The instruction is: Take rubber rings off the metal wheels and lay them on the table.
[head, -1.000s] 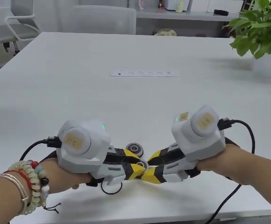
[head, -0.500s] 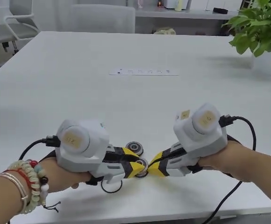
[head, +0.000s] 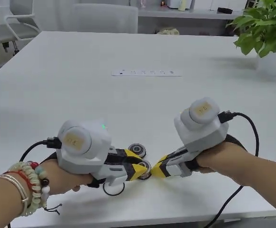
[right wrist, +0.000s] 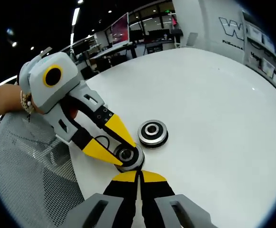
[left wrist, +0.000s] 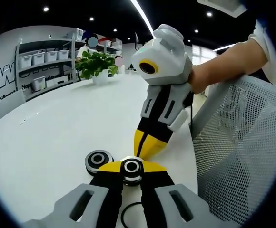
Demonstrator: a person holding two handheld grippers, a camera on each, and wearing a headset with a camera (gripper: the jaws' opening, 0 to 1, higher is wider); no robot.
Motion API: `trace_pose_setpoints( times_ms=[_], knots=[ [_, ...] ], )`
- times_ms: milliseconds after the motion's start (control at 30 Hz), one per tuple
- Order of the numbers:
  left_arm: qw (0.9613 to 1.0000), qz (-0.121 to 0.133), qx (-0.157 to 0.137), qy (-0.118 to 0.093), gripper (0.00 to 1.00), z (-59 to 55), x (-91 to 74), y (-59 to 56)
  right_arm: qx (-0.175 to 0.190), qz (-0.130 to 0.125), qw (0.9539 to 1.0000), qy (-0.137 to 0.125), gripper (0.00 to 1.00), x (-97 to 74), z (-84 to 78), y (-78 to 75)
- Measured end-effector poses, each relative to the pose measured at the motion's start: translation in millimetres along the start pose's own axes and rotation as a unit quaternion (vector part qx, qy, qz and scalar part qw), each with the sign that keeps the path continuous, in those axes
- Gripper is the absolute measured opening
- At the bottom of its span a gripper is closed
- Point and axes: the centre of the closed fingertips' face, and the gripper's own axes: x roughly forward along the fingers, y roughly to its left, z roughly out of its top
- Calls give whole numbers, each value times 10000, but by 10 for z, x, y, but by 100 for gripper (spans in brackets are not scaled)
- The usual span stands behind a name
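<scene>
My left gripper is shut on a small metal wheel with a black rubber ring around it, held just above the table. My right gripper is shut, and its yellow tips rest against that wheel from the other side; I cannot tell whether they pinch the rubber. A second wheel with its ring on lies flat just beyond. One loose rubber ring lies on the table under my left gripper.
The white table stretches far ahead, with a flush socket strip in its middle. A potted plant stands at the far right. Cables trail from both grippers near the table's front edge. Chairs stand beyond the far edge.
My right gripper has tipped up at the rear and drawn its tips slightly right, off the left gripper's jaws. The left gripper and both wheels have stayed put.
</scene>
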Motion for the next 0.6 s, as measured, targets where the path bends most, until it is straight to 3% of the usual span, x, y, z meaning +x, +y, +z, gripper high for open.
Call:
trace_pose_setpoints(
  times_ms=[33,100,267,500,600],
  knots=[
    [10000,3,-4,-1,8,0,0,2,308,-20,9995,12,0,-9,-4,-11],
    [10000,7,-5,-1,8,0,0,3,580,53,9983,-29,0,-15,5,-19],
    [10000,0,-8,3,8,1,1,2,918,123,9956,-125,0,-63,23,-45],
    [10000,-8,-16,4,8,1,0,-1,1067,206,9938,-252,0,-83,30,-40],
    [10000,-20,-14,6,8,0,-2,-2,1380,381,9880,-583,0,-133,159,-32]
  ],
)
